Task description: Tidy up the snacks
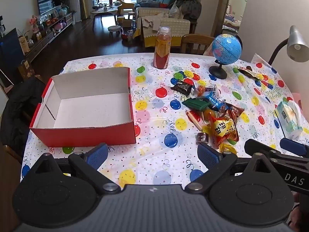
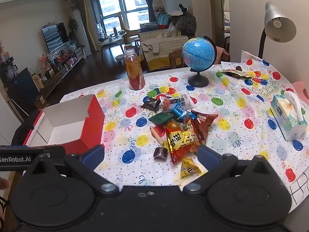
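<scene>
Snacks (image 2: pixel 179 127) lay heaped just ahead of the right gripper (image 2: pixel 151 157), slightly right of its centre line; jaws stood wide apart with nothing between the pads. Nearest were a small yellow packet (image 2: pixel 188 167) by the right-hand finger and a dark wrapped candy (image 2: pixel 160 153) almost straight ahead, both loose on the cloth. Just beyond sat a big yellow-and-red bag (image 2: pixel 183 139), long axis slanting across the view, overlapping a brown bag (image 2: pixel 203 121) and an orange jelly cup (image 2: pixel 173 125). Beside them rested a thin stick-shaped snack (image 2: pixel 157 136), pointing away and to the left. Further off: a green packet (image 2: pixel 161 118), blue packets, a dark wrapper (image 2: pixel 151 103). From the left gripper (image 1: pixel 152 155), likewise spread open and empty, the same pile (image 1: pixel 216 112) lay off to the right, while the red box (image 1: pixel 87 108) stood directly ahead-left, open-topped, white inside, nothing in it. Judged so: right hand nearer the pile, left hand nearer the box, so picking probably fell to the right, with a carry leftward. Underneath spread a balloon-print tablecloth (image 2: pixel 231 119), smooth and glossy. Farther along stood a bottle (image 2: pixel 134 71) of orange drink, a globe (image 2: pixel 199 56), a tissue pack (image 2: pixel 287 116) at right, and a lamp (image 2: pixel 278 23). Beyond lay a living room with sofa, low table, television and window.
</scene>
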A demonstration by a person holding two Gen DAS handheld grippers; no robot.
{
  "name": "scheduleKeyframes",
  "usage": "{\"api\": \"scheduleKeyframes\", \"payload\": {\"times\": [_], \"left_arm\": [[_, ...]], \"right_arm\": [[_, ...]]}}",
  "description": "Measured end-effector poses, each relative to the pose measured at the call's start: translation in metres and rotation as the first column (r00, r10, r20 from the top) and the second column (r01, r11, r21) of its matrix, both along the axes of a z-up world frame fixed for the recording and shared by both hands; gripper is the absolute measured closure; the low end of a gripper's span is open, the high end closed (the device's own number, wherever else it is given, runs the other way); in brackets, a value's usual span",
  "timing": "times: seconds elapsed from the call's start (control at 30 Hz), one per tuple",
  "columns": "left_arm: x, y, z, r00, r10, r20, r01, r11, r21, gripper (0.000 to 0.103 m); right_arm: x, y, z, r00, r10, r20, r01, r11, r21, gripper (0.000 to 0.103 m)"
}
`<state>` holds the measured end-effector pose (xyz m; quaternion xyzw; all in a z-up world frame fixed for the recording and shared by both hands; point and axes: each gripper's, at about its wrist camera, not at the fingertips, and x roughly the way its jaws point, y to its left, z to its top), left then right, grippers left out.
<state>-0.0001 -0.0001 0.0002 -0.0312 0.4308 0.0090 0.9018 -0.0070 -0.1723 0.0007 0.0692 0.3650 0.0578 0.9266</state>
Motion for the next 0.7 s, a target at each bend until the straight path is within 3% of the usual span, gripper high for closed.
{"api": "scheduleKeyframes", "payload": {"times": [0.7], "left_arm": [[0.007,-0.001,0.004,0.999,0.033,0.019,-0.033,0.999,-0.005,0.003]], "right_arm": [[0.005,-0.003,0.004,0.999,0.032,0.038,-0.032,0.999,0.004,0.002]]}}
